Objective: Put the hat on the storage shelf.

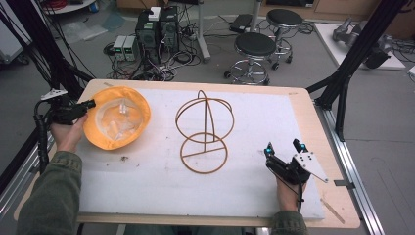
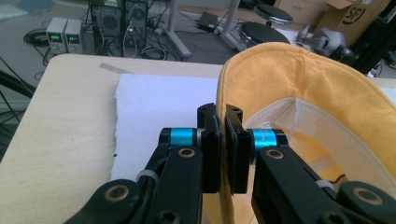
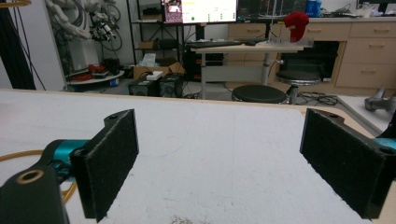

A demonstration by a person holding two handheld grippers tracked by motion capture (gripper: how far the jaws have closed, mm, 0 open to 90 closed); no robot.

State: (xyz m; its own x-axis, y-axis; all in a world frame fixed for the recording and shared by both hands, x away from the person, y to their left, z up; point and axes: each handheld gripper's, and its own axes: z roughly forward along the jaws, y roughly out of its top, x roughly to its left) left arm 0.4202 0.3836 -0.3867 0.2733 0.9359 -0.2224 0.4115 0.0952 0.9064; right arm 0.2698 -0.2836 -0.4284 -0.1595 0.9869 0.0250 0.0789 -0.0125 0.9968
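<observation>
My left tool (image 2: 223, 140) is clamped on the rim of the yellow hat (image 1: 116, 117), which lies upturned just beyond its jaws on the desk (image 1: 303, 105). My right tool (image 1: 285, 148) rests open, well clear of the wire stand (image 1: 204, 132).

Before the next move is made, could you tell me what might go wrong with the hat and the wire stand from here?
The left gripper pinches only the thin brim of the yellow hat, so the soft cloth may slip out or sag when lifted. The wire stand looks light and stands free on the white mat; a dragged hat could tip or push it. The right gripper is open and off to the side, steadying nothing.
</observation>
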